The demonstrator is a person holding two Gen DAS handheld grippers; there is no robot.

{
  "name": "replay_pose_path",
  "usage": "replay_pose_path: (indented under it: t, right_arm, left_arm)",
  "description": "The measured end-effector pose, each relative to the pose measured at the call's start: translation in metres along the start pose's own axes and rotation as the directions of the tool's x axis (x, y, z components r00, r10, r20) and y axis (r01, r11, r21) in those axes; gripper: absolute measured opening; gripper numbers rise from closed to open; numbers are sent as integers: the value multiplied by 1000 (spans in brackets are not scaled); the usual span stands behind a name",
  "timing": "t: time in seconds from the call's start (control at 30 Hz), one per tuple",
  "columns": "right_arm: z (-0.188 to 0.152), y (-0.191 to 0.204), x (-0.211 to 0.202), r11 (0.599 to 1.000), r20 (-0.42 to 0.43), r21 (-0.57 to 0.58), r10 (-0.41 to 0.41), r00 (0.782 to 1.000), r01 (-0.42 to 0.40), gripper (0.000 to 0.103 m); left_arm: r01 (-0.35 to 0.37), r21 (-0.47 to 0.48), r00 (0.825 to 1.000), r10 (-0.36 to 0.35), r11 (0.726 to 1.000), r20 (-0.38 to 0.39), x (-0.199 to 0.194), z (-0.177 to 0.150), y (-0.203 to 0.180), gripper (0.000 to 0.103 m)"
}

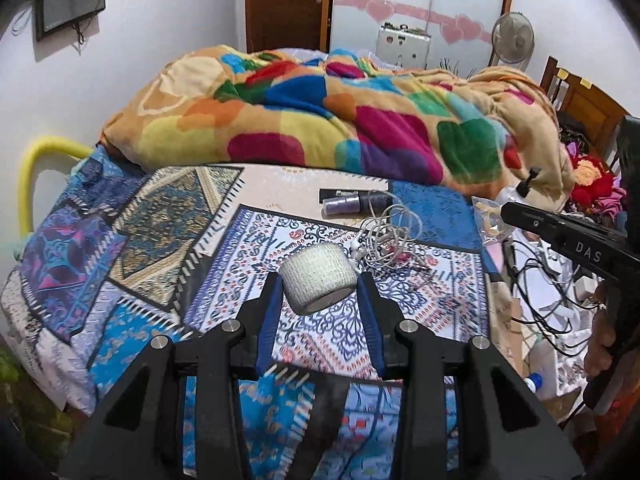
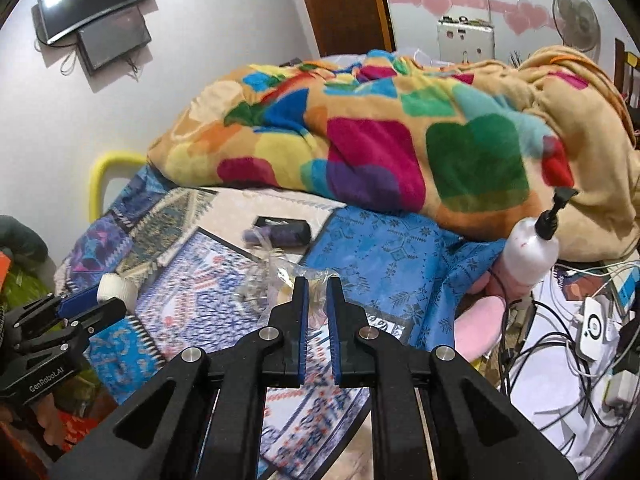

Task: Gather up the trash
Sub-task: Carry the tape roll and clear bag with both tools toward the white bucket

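My left gripper [image 1: 319,286] is shut on a white bandage roll [image 1: 316,272], its blue pads pressing on both sides, held above the patterned bedspread [image 1: 160,216]. The right wrist view shows this gripper [image 2: 105,300] at the left with the roll [image 2: 118,286] at its tip. My right gripper [image 2: 317,282] is shut on a crumpled clear plastic wrapper [image 2: 280,276], with the jaws nearly together. In the left wrist view the right gripper [image 1: 505,211] comes in from the right, the wrapper [image 1: 488,218] hanging at its tip.
Purple tubes and a dark box [image 1: 356,200] lie on the bed beside a tangle of white cable [image 1: 384,236]. A bright heart-patterned blanket [image 1: 320,116] is heaped behind. A white pump bottle [image 2: 528,256] and several chargers and cables [image 2: 592,324] crowd the right side.
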State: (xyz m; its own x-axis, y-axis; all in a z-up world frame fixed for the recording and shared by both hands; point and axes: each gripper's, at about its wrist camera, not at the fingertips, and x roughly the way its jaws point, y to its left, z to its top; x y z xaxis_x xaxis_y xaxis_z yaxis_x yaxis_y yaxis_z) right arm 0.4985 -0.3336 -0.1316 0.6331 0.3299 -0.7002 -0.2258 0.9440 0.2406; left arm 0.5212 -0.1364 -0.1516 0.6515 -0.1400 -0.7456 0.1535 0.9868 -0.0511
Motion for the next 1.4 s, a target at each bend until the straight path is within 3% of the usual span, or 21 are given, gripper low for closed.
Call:
replay_pose_path:
  t: [0.5,0.87,1.17,1.4]
  right_arm:
    - [-9,94,-95,991,100,-114,83,992,-71,8]
    - [-40,173,-123,963,94,-209,190,977,-167,8]
    - [-67,241,-123,927,43,-284,267,963,-245,8]
    - [-91,293,-102,885,-40,-345,319,947,-313,8]
  left_arm:
    - [-29,-25,989,33,999,143,-146,-32,26,38]
    - [-87,-104,973,106,991,203,-218,-83,80,38]
    - [-145,-203,967,183,968,180,-250,-138,144,38]
    - [-228,-277,957,268,934,116,-261,-187,197,38]
